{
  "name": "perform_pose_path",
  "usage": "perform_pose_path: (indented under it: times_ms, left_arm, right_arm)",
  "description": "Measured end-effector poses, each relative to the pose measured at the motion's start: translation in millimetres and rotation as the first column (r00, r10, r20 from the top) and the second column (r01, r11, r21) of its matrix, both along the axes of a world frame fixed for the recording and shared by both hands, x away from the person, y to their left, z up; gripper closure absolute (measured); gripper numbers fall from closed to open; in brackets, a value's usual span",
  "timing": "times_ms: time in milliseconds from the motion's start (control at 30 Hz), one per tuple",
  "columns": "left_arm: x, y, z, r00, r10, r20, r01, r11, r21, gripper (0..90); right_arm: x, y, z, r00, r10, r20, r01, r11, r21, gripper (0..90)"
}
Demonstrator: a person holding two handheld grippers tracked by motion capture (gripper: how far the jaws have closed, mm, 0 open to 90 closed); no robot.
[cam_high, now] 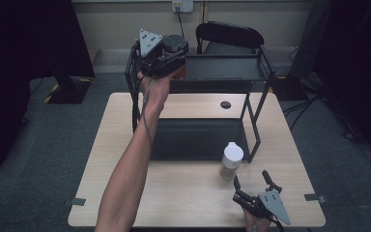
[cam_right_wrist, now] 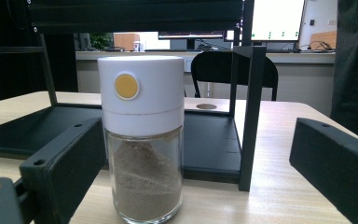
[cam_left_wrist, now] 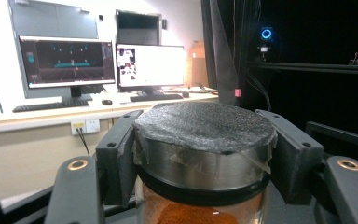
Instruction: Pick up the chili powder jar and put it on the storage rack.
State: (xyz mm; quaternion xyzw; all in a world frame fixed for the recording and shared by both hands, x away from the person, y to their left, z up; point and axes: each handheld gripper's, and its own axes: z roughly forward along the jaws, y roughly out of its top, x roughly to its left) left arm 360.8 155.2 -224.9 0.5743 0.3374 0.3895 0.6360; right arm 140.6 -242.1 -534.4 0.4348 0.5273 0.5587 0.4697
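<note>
A glass jar (cam_left_wrist: 205,135) with a black foam-topped lid and orange powder inside sits between the jaws of my left gripper (cam_left_wrist: 205,154), which is shut on it just under the lid. In the high view my left gripper (cam_high: 166,55) holds this jar (cam_high: 176,44) high up, at the left end of the top shelf of the black rack (cam_high: 222,67). A white-capped shaker (cam_high: 232,159) of brown powder stands on the table in front of the rack. My right gripper (cam_high: 252,180) rests open just behind it; the shaker (cam_right_wrist: 142,135) stands ahead of the left jaw, untouched.
The rack's lower tray (cam_high: 198,137) lies flat on the wooden table (cam_high: 183,193), with a thin front post (cam_right_wrist: 247,116) right of the shaker. A black chair (cam_high: 229,34) stands behind the table. A round cable hole (cam_high: 225,104) is in the tabletop.
</note>
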Motion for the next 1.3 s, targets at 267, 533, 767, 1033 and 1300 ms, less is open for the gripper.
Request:
perform_pose_path:
  times_ms: [267, 533, 767, 1033, 1300]
  left_arm:
    - [2.9, 2.6, 1.2, 0.9999, -0.016, -0.006, 0.016, 0.9999, -0.002, 35.1]
    - [2.6, 4.2, 6.3, 0.9999, -0.003, -0.014, 0.003, 0.9999, 0.013, 27.5]
    - [-1.4, 11.7, 2.6, 0.9997, -0.021, -0.01, 0.021, 0.9995, -0.023, 10.7]
    - [-15.1, 15.3, -13.9, 0.9993, -0.023, 0.029, 0.025, 0.9983, -0.053, 0.0]
    - [-36.4, 23.7, -19.7, 0.9982, -0.034, 0.049, 0.036, 0.9982, -0.048, 0.0]
  right_arm:
    - [0.0, 0.1, 0.0, 1.0, -0.001, 0.0, 0.001, 1.0, 0.0, 2.6]
    - [0.0, 0.2, 0.0, 1.0, -0.001, 0.0, 0.001, 1.0, 0.0, 2.6]
    - [-0.1, 0.5, 0.0, 1.0, -0.003, 0.0, 0.003, 1.0, 0.0, 2.6]
    - [-0.2, 1.2, 0.0, 1.0, -0.007, 0.0, 0.007, 1.0, 0.0, 2.6]
    - [-0.4, 1.9, 0.0, 0.9999, -0.011, 0.0, 0.011, 0.9999, 0.0, 2.6]
